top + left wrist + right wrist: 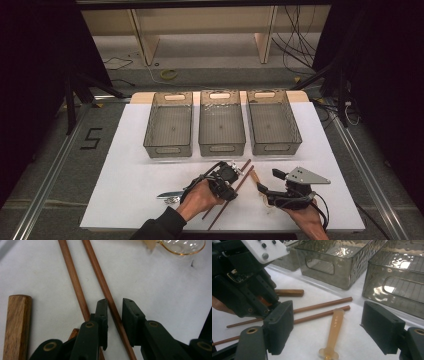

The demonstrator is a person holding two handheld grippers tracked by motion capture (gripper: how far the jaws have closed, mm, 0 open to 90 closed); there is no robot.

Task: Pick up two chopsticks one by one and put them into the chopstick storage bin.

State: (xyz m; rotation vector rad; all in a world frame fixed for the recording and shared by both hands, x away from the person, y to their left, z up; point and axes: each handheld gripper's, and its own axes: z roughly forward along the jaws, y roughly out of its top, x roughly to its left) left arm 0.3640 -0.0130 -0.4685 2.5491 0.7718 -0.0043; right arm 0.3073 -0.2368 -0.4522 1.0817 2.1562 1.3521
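Left gripper [115, 315]: jaws spread a little, straddling one chopstick [105, 290] on the white table [162, 302], not yet pinching it.
Second chopstick [73, 277]: lies just beside the first, outside the jaws.
Right gripper [327, 327]: jaws wide apart, holding nothing, poised above the amber spoon handle [335, 330].
Step in hand: likely picking up the chopstick.
Next move: close squarely on one stick only, then lift.
Bins [222, 127]: three, empty, well beyond.
Writing: raised letters on the handle, perhaps "LUXN"; a "5" [91, 138] on the floor.
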